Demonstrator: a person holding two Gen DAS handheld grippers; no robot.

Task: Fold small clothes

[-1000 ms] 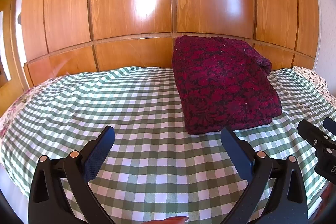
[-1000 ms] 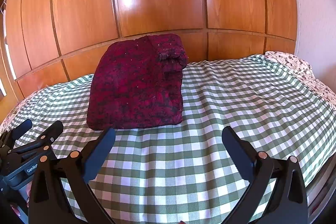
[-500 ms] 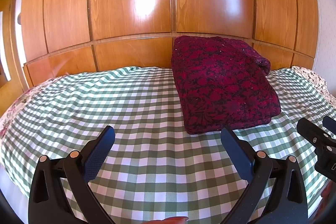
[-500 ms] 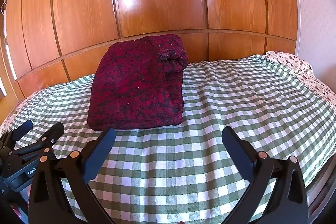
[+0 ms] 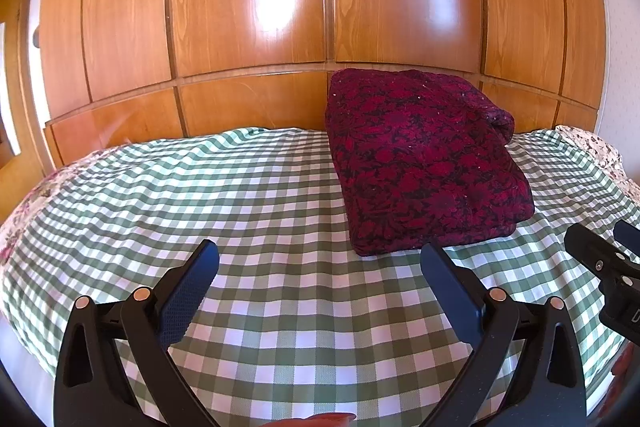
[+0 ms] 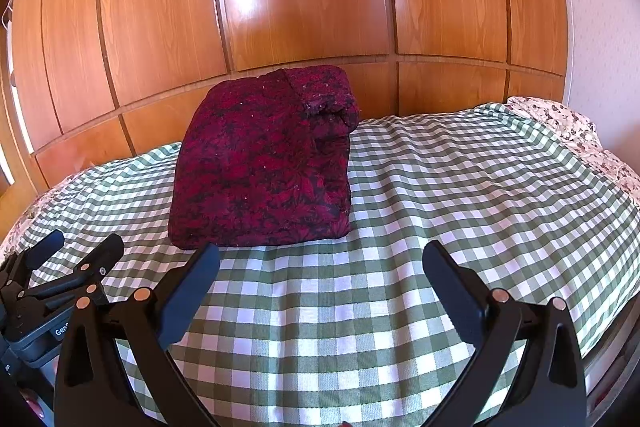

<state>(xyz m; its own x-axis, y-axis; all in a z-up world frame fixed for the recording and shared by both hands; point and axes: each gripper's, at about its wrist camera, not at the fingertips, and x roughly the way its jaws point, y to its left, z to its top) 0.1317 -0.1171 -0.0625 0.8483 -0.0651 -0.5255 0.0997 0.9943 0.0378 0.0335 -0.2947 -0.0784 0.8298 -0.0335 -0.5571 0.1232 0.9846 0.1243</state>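
Observation:
A dark red floral garment [image 5: 424, 163] lies folded in a thick rectangular stack on the green-and-white checked bedcover [image 5: 248, 211], near the wooden wall. It also shows in the right wrist view [image 6: 264, 163]. My left gripper [image 5: 320, 267] is open and empty, hovering above the cover, short of the stack's near left corner. My right gripper [image 6: 320, 267] is open and empty, just short of the stack's near right edge. Each gripper shows at the edge of the other's view, the right one [image 5: 604, 267] and the left one [image 6: 72, 263].
Glossy wooden wardrobe panels [image 5: 320, 7] rise right behind the bed. A floral sheet [image 6: 568, 119] shows at the far right corner of the bed and another floral patch [image 5: 24, 211] at the left edge. The bed's near edge drops off below both grippers.
Both grippers have drifted very slightly; the folded garment sits in nearly the same place in both views. Nothing was grasped or released.

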